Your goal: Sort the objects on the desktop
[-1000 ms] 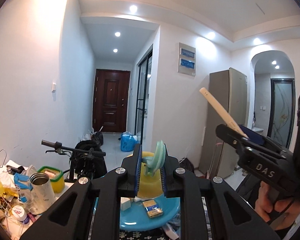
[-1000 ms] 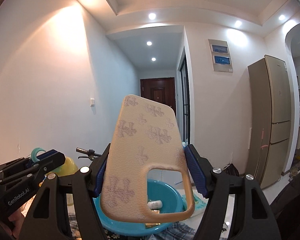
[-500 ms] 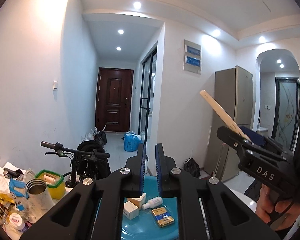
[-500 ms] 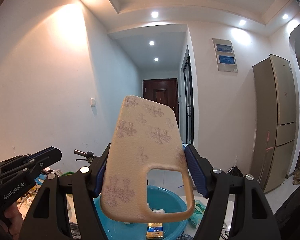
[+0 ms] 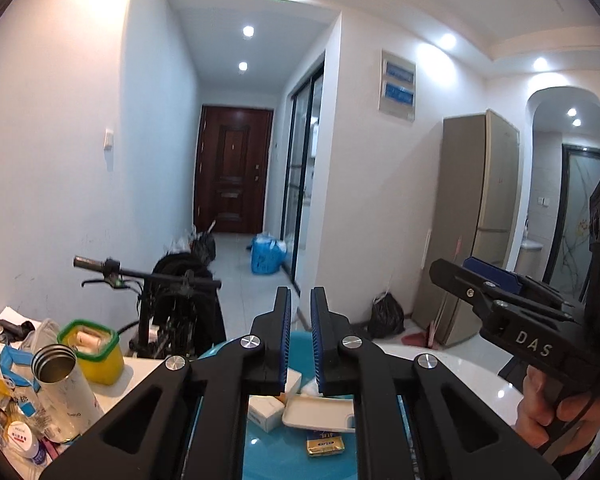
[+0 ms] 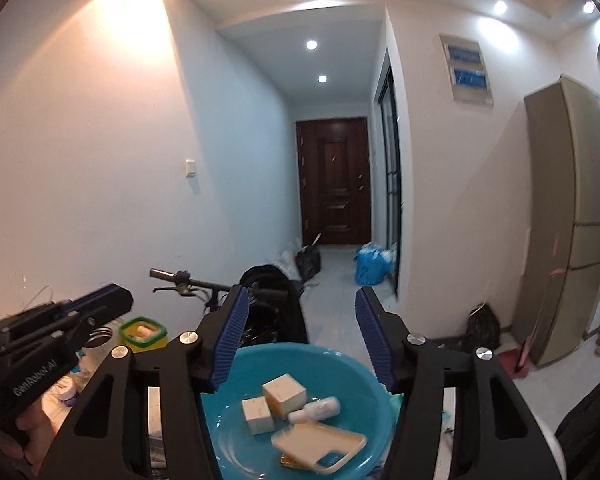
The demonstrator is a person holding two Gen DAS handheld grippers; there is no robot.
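Far left on the white worktop (image 5: 452, 364): a clutter of packets, a small white bottle (image 5: 22, 438), and an open steel cup (image 5: 62, 384) standing upright. Just behind the cup stands a yellow container with a green rim (image 5: 94, 350), lid off. Behind the worktop edge, a bicycle handlebar (image 5: 140, 274) crosses the view.

Centre: the left tool (image 5: 300, 344) points slightly downward over the blue basin (image 6: 236, 432). Its jaws stand nearly together, narrow gap only, nothing between them. In the basin, below and past the fingertips: two small pale boxes (image 6: 274, 402) side by side and touching, a small white tube (image 6: 316, 408) lying just right of them, and the beige phone case (image 6: 320, 446) lying flat nearest the camera, camera cut-out toward the right in the right wrist view. A yellow packet (image 5: 326, 442) shows under the case's near edge.

The right tool (image 6: 298, 334) hangs above the basin's far rim, jaws apart and empty. Its jaws have just been closing, with nothing between them; the phone case lies below in the basin, clear of both blue pads (image 6: 230, 338).

Right: in the left wrist view the right tool appears side-on, a hand (image 5: 556, 420) on its grip. Beyond it stand a tall refrigerator (image 5: 476, 216) and a dark bag (image 5: 386, 316) on the floor.
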